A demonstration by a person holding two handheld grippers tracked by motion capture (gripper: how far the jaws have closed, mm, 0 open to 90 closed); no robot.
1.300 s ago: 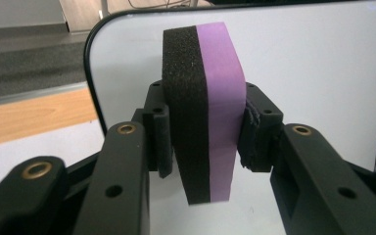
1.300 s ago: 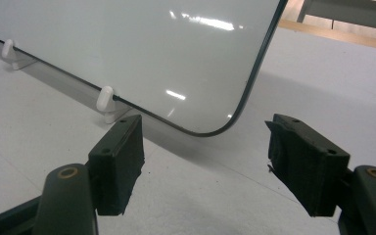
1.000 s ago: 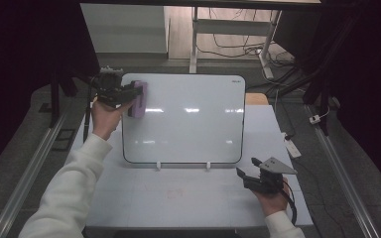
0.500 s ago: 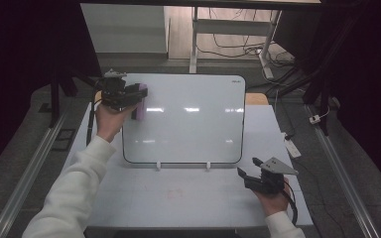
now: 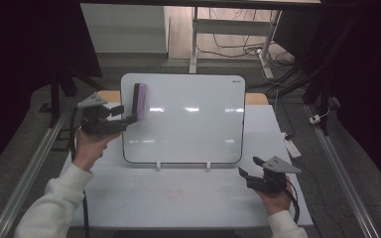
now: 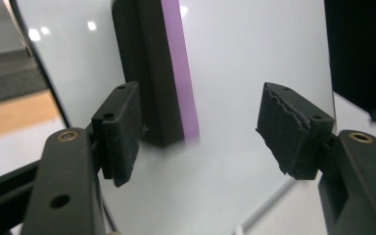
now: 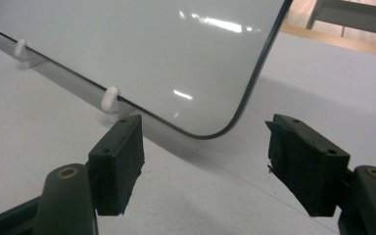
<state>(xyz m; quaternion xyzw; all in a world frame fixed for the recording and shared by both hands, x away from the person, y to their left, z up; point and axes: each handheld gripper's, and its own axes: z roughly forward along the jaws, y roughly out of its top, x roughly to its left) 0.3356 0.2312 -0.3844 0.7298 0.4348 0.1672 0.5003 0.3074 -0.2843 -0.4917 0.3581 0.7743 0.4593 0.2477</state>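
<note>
A white whiteboard [image 5: 188, 119] stands tilted on the table, propped on two white clips [image 7: 110, 100]. A black eraser with a purple face [image 5: 139, 101] sticks upright to the board near its upper left corner. My left gripper [image 5: 127, 115] hovers just left of the eraser. Its jaws have just been opening and now stand open. In the left gripper view the eraser [image 6: 161, 68] lies just past the left jaw, and bare board [image 6: 254, 49] shows between the jaws of my left gripper [image 6: 200, 132]. My right gripper [image 5: 248, 176] rests open near the board's lower right corner [image 7: 210, 129], holding nothing.
The board stands on a white tabletop [image 5: 178, 198] with a faint red mark [image 5: 171, 191]. Metal rails [image 5: 30, 173] run along both sides. A white power strip [image 5: 291, 147] and cables lie to the right.
My left gripper opened, let go of the eraser and drew back to the left and down. The eraser stays on the board. The right hand kept still.
</note>
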